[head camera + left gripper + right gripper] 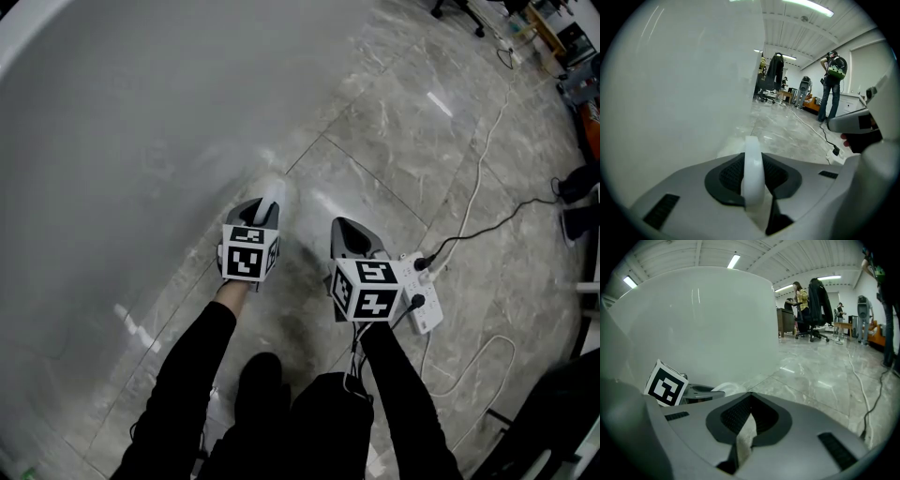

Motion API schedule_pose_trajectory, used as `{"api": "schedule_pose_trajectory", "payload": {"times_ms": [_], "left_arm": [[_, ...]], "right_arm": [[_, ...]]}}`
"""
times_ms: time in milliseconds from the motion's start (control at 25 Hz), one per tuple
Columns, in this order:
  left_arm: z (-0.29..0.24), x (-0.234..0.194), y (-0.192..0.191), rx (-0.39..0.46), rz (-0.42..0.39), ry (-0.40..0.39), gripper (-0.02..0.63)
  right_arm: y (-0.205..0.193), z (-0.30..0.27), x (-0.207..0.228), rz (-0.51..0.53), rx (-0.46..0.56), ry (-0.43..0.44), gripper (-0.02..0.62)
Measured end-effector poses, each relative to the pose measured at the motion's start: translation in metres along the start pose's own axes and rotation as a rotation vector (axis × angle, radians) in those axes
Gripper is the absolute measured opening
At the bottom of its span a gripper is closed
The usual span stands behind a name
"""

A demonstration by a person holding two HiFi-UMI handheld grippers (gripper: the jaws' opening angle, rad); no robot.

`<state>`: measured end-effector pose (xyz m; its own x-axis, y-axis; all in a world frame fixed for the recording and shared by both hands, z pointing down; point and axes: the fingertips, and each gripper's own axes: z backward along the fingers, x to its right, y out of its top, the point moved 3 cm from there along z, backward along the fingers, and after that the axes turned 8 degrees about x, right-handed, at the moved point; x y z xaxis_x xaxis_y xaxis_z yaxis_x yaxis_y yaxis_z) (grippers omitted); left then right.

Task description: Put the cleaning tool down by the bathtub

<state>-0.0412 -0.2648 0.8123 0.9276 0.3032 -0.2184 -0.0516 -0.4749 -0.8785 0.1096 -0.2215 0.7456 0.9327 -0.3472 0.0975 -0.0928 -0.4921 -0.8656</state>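
The bathtub's (122, 141) pale outer wall fills the left of the head view and stands close in both gripper views (670, 84) (693, 324). My left gripper (264, 206) is shut on the white cleaning tool (273, 191), low beside the tub wall. In the left gripper view the tool's white curved handle (753, 173) sits clamped between the dark pads. Its head reaches down toward the floor at the tub's foot; I cannot tell whether it touches. To the right, my right gripper (351, 231) hovers over the tiles with jaws closed together and nothing held (749, 401).
A white power strip (419, 291) with plugged cables (478, 178) lies on the marble floor just right of my right gripper. A person (833, 84) stands far off, and an office chair with a dark jacket (818, 305) is in the background.
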Motion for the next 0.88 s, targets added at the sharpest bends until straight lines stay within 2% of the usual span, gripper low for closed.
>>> {"api": "schedule_pose_trajectory", "payload": {"times_ms": [880], "left_arm": [[-0.016, -0.002, -0.002, -0.007, -0.051, -0.004, 0.105]], "right_arm": [[-0.011, -0.004, 0.005, -0.003, -0.036, -0.011, 0.0]]}}
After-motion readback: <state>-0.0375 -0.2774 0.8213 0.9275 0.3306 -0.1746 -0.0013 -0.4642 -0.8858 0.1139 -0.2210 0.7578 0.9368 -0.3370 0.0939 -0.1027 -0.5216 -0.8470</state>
